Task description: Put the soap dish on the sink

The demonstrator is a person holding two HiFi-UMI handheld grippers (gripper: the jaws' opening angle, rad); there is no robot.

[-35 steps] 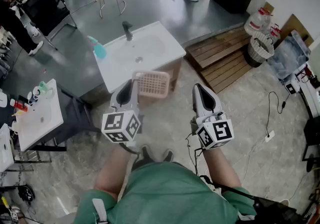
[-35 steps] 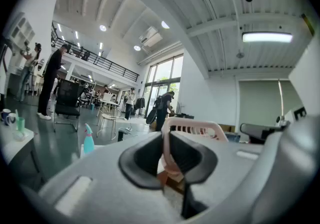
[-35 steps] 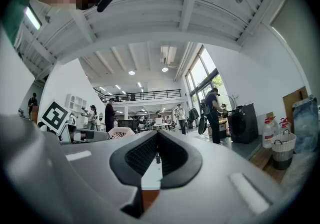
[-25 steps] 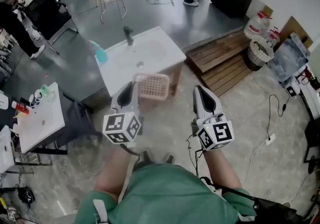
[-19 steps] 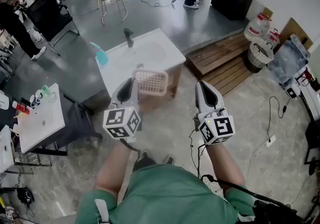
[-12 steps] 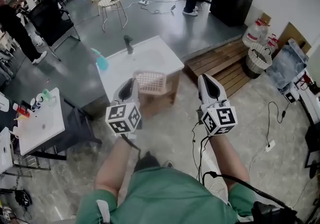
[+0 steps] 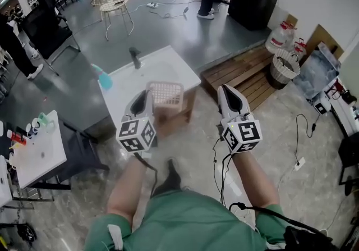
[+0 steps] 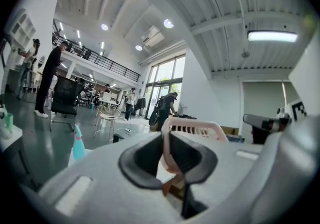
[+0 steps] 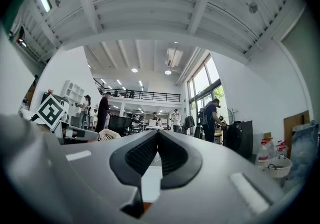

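The left gripper (image 7: 147, 95) had drawn nearer the white rectangular sink (image 7: 174, 70) than a second before, jaws clamped on the rim of the pink slotted plastic soap dish (image 7: 165, 94), which hung about over the sink's near edge. Lowering it looked next. The right gripper (image 7: 225, 91) was closed and empty.

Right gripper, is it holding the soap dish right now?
No, the right gripper has its jaws together on nothing, while the left gripper clamps the pink soap dish.
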